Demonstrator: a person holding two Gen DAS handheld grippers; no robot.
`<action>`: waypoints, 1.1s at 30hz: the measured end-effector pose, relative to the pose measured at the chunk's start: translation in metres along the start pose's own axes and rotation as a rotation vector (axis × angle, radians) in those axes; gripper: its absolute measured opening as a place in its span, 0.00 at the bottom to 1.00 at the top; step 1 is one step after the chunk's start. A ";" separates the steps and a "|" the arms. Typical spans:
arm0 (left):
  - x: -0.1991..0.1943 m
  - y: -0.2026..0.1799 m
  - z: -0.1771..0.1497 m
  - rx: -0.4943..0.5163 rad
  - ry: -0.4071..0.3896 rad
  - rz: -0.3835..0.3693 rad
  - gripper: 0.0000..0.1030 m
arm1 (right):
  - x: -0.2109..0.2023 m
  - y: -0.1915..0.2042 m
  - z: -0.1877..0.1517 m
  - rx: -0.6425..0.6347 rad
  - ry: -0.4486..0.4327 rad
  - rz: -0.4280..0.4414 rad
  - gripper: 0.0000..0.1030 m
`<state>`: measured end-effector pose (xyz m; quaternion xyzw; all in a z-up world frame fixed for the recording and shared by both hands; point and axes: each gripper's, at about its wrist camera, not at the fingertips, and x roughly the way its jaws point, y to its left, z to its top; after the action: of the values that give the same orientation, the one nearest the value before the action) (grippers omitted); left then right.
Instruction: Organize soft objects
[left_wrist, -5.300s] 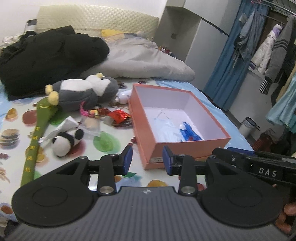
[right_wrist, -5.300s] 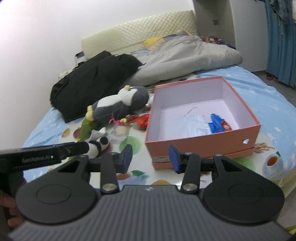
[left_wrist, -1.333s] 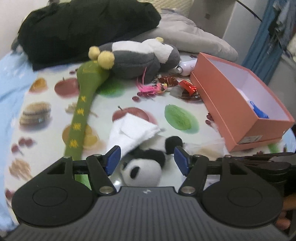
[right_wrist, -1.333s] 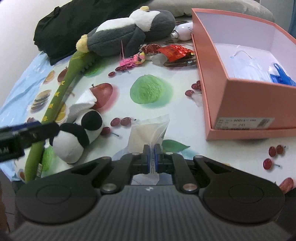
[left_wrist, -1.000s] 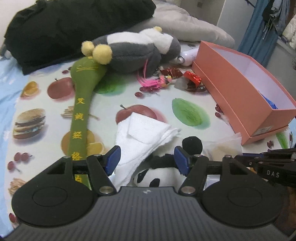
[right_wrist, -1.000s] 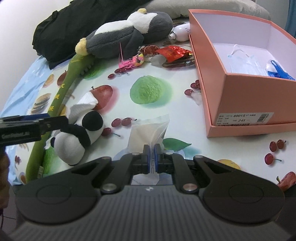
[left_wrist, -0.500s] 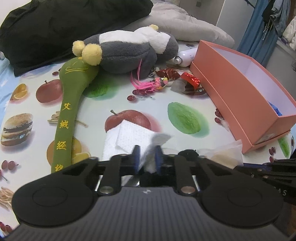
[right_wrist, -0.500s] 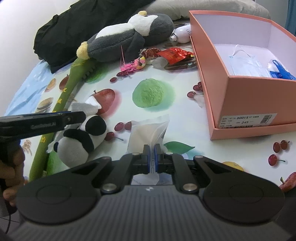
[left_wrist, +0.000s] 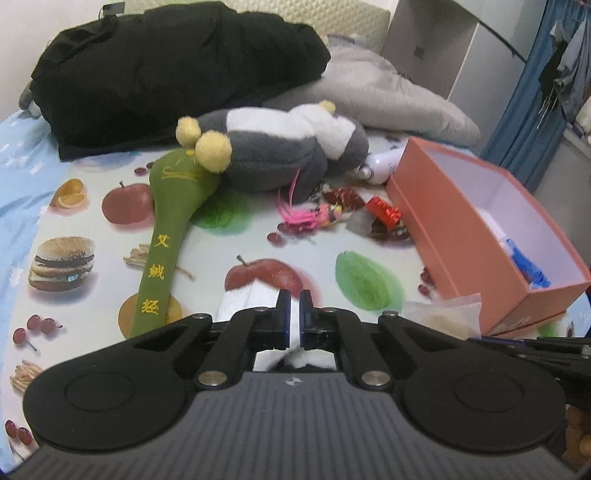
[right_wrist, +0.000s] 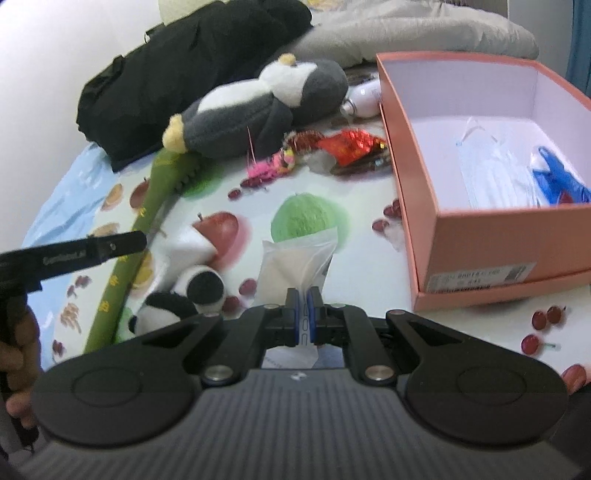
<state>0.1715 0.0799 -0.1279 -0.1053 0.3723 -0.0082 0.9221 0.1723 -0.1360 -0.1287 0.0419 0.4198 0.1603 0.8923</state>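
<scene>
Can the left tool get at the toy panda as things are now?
Probably not: the left tool is shut on the white cloth, and the panda lies under it.

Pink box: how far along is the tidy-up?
Early. The pink box holds only a face mask and a blue item. In hand: left gripper is shut on the white cloth; right gripper is shut on the clear bag. Left on the bed: penguin plush, green plush stick, panda plush.
</scene>
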 end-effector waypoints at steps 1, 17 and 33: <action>-0.004 -0.002 0.001 -0.007 -0.011 -0.002 0.05 | -0.003 0.001 0.003 -0.006 -0.007 -0.001 0.08; 0.012 0.006 -0.014 0.068 0.027 -0.061 0.45 | -0.006 -0.006 -0.010 0.009 0.004 -0.012 0.08; 0.061 -0.007 -0.016 0.100 0.107 -0.010 0.17 | -0.016 -0.013 -0.012 0.021 -0.008 -0.022 0.08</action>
<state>0.2045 0.0647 -0.1796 -0.0602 0.4198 -0.0370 0.9049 0.1570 -0.1547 -0.1274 0.0472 0.4185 0.1462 0.8952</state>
